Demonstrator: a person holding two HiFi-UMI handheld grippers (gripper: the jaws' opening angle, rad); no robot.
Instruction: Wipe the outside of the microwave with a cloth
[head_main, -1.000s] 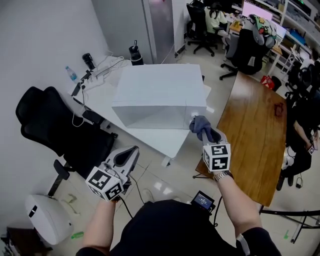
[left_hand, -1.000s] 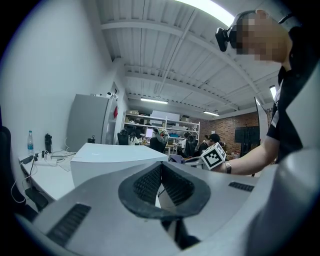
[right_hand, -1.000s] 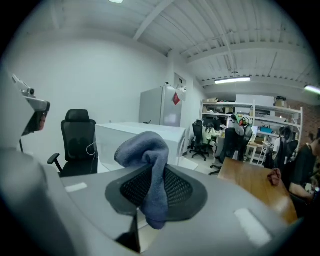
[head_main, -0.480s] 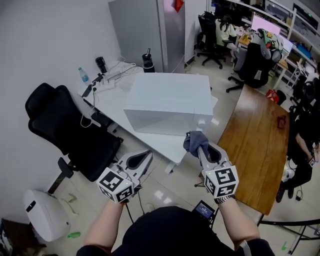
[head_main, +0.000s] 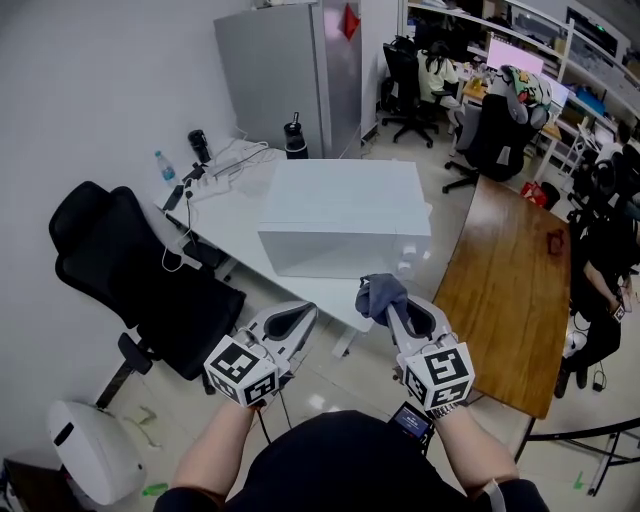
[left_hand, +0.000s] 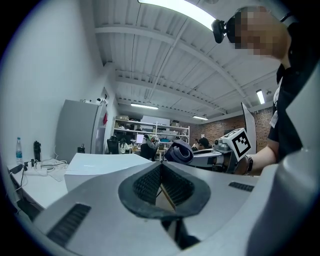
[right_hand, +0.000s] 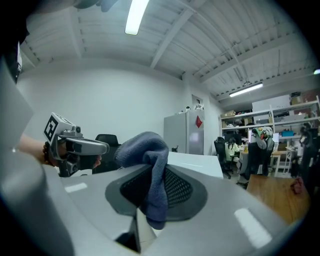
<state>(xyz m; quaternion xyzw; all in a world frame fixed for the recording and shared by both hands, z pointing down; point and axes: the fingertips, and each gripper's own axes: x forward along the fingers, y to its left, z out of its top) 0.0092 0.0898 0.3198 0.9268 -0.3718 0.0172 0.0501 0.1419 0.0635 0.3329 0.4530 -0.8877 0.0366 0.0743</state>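
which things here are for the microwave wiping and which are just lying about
For the job: white box-shaped microwave, blue-grey cloth, right gripper holding it.
Lying about: black office chair, clear plastic water bottle, black flask, brown wooden table.

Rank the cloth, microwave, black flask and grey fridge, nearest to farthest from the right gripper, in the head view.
1. Cloth, clamped in the right gripper itself.
2. Microwave, just ahead.
3. Black flask, behind it, towards the left.
4. Grey fridge, farthest back.
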